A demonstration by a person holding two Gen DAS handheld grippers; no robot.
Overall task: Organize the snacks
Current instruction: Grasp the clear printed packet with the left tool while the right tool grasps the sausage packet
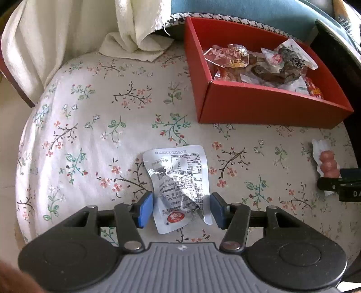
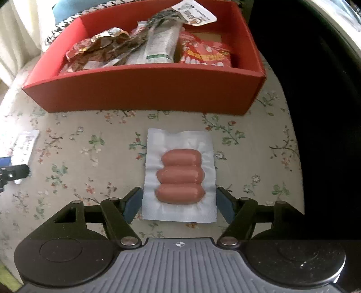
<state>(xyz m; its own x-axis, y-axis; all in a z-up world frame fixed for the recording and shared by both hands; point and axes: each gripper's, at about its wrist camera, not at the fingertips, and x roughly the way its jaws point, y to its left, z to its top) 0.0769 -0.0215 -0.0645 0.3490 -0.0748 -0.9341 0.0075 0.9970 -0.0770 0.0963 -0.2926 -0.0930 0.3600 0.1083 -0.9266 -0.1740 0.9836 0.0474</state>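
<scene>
Lying between the spread fingers of each tool, left tool (image 1: 181, 208) straddles silver packet (image 1: 178, 187), right tool (image 2: 179, 205) sausage pack (image 2: 180, 175), neither gripped

Surface (image 1: 94, 117): covered by a cream cloth printed with small flowers, green leaves and dark twigs; cloth slightly rumpled. Sunlight falls in a bright patch on the left part of the cloth; the rest is in softer shade. Curtain (image 1: 74, 24): cream, textured, hangs at upper left, its hem folded onto the far edge of the surface. Cushion (image 1: 243, 9): blue, at the top behind the surface, with a black-and-white houndstooth trim (image 1: 225, 19) below it. Dark area (image 2: 315, 112): right of the surface, unlit, contents cannot be made out. Red-brown edge (image 1: 13, 83) at far left, beside the curtain; identity unclear.
</scene>
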